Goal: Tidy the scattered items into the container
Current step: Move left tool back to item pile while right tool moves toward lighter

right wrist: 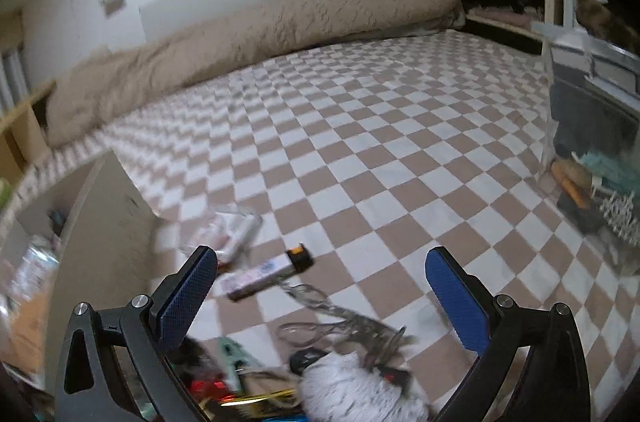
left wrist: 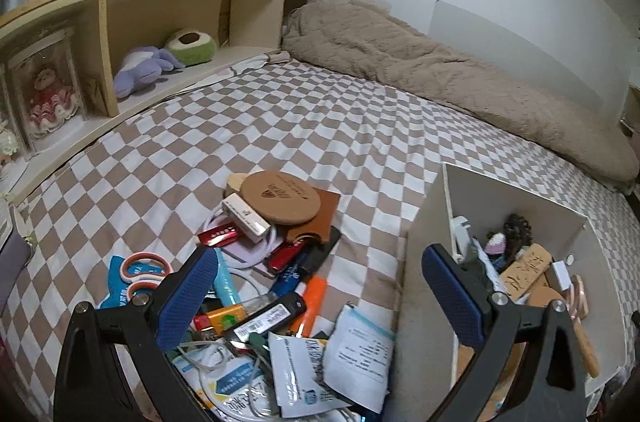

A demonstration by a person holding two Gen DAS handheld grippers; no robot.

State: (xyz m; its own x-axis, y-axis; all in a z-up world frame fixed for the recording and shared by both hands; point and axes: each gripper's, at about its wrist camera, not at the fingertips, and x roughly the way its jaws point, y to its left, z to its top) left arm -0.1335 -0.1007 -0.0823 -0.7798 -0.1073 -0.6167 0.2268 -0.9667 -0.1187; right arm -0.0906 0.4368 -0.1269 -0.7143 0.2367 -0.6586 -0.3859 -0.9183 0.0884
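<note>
Left wrist: half-filled white box [left wrist: 430, 262]

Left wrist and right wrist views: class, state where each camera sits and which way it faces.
Left wrist: on the left gripper, looking past open fingers at the clutter and box.
Right wrist: on the right gripper, open, facing across the bed.
Shared: the checked bed, blanket, box.

Left gripper [left wrist: 320, 286] jaws spread wide and empty, right gripper [right wrist: 320, 282] likewise spread, empty
</note>
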